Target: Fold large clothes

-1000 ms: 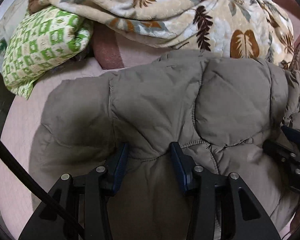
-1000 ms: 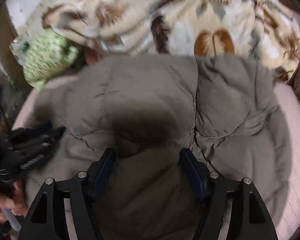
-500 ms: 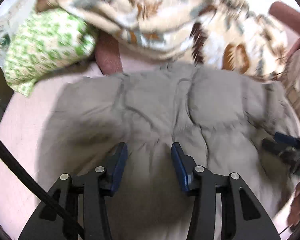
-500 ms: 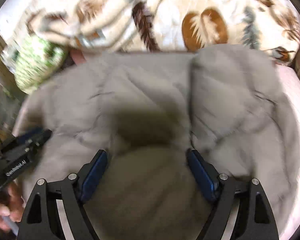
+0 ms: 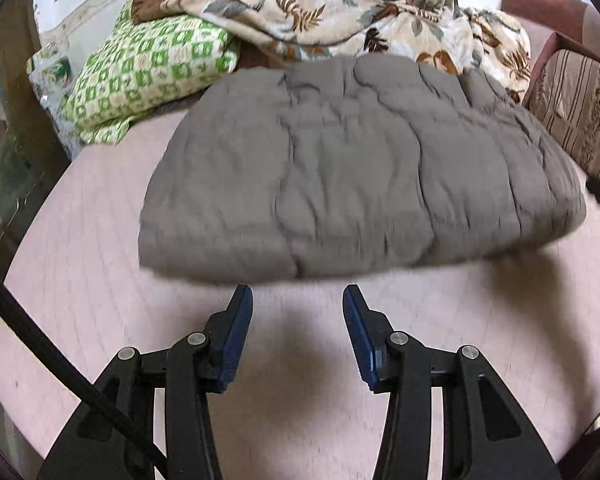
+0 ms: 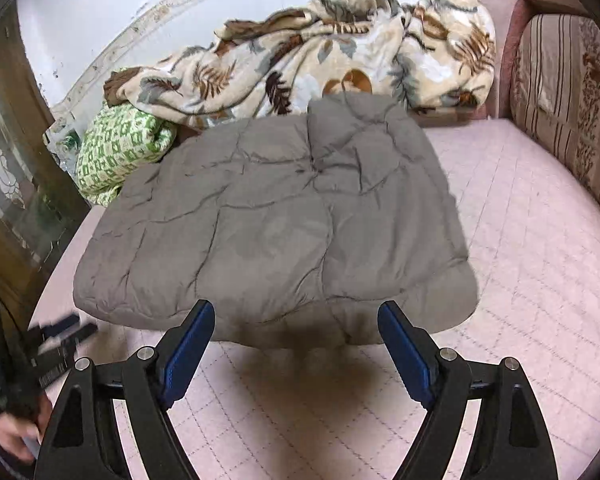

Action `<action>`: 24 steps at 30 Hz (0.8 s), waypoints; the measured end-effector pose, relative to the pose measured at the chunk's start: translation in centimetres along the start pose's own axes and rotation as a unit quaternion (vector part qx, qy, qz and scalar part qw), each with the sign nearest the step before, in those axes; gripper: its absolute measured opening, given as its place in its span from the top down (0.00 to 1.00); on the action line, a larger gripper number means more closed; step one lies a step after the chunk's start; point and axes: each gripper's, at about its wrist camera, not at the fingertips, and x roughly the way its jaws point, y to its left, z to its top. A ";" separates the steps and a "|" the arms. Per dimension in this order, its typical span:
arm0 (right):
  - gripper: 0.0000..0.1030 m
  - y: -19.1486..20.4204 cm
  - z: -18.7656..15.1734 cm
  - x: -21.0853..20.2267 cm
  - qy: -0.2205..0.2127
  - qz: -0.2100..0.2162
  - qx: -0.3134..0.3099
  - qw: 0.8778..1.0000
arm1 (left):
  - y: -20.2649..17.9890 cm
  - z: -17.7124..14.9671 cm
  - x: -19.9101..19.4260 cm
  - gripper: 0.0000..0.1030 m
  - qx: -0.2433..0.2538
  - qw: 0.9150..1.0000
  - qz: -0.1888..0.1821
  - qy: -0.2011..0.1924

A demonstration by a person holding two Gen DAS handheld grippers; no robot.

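A grey-brown puffer jacket lies folded into a thick rectangular bundle on the pink bed. My left gripper is open, just short of the bundle's near edge, with only sheet between its blue pads. In the right wrist view the jacket fills the middle. My right gripper stands wide open at its near edge, and its pads touch no fabric. The left gripper shows blurred at the lower left of that view, held by a hand.
A green checked pillow and a leaf-print blanket are heaped behind the jacket. A striped cushion borders the bed on the right. A wooden glass-front cabinet stands at the left. Bare pink sheet lies to the jacket's right.
Both grippers have pulled back from over the jacket to its near edge, so bare sheet now shows below them. The right jaws have spread wider. The jacket stays folded.
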 end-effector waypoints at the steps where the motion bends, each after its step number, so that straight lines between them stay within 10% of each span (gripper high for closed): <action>1: 0.15 -0.1 0.0 -0.4 -0.010 -0.003 -0.005 1.000 | 0.1 -0.3 -0.3 0.55 -0.001 1.000 0.002 0.003; 15: 0.19 2.5 2.6 2.5 -0.041 -0.022 0.003 0.999 | 2.4 7.1 0.5 0.55 -0.004 0.995 0.053 -0.090; 24: 0.19 -0.1 4.1 7.3 0.004 -0.074 0.035 0.997 | 4.8 8.2 7.3 0.54 -0.045 0.998 0.034 -0.035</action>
